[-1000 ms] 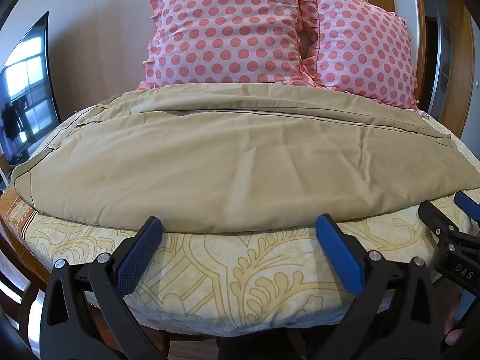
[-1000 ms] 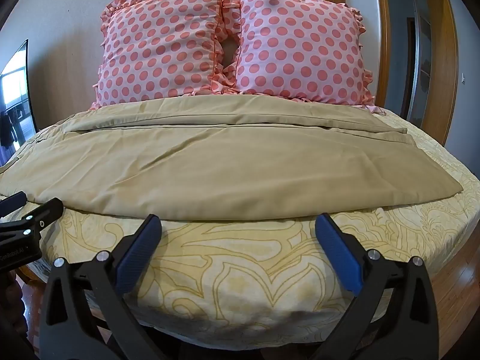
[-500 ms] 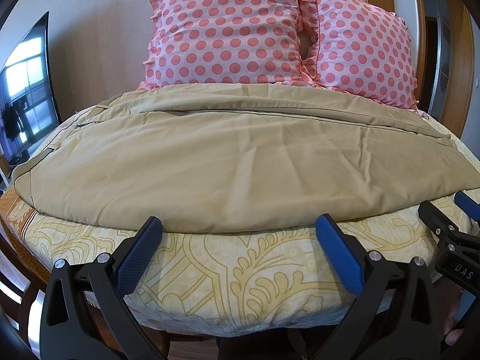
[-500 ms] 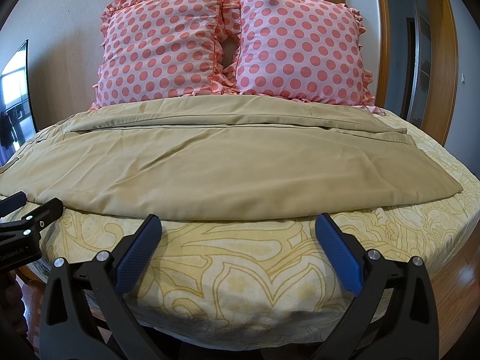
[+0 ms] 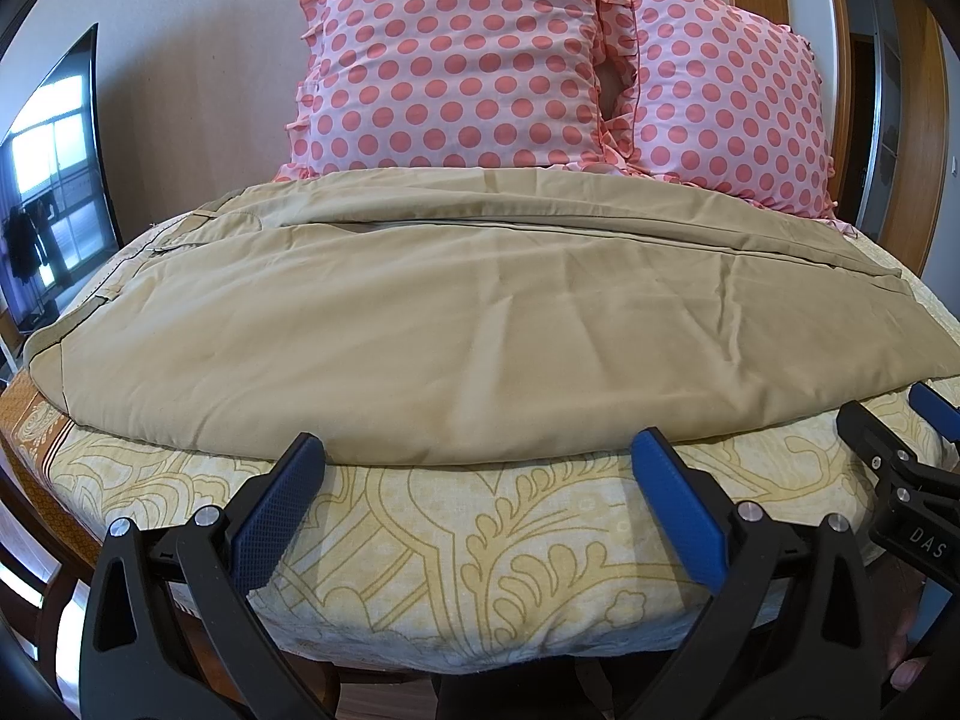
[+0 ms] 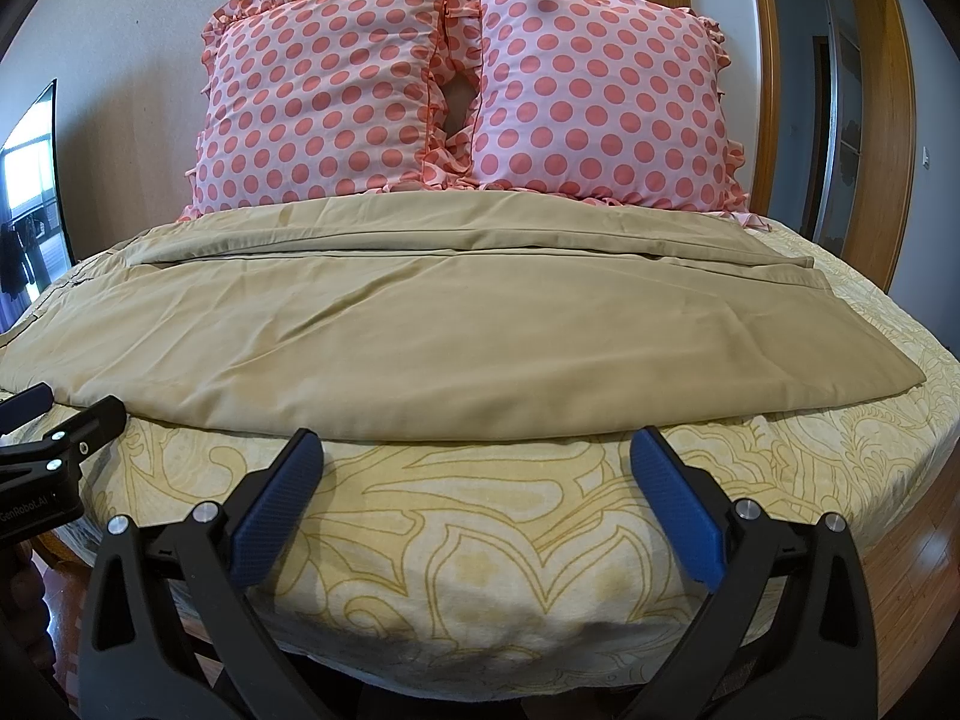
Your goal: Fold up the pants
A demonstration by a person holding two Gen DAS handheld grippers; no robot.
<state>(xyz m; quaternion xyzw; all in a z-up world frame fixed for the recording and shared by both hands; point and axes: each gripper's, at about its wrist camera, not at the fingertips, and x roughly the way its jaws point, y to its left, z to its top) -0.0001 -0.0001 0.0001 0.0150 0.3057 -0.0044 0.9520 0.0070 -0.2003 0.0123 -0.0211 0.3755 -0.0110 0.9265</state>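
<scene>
Tan pants lie flat across the bed, waistband to the left, leg ends to the right; they also show in the right wrist view. The legs lie one beside the other, near leg toward me. My left gripper is open and empty, its blue pads just short of the pants' near edge. My right gripper is open and empty, also at the near edge, further right. Each gripper shows at the side of the other's view.
The bed has a cream and yellow patterned cover. Two pink polka-dot pillows stand against the wall behind the pants. A TV screen is at the left. A wooden door frame is at the right.
</scene>
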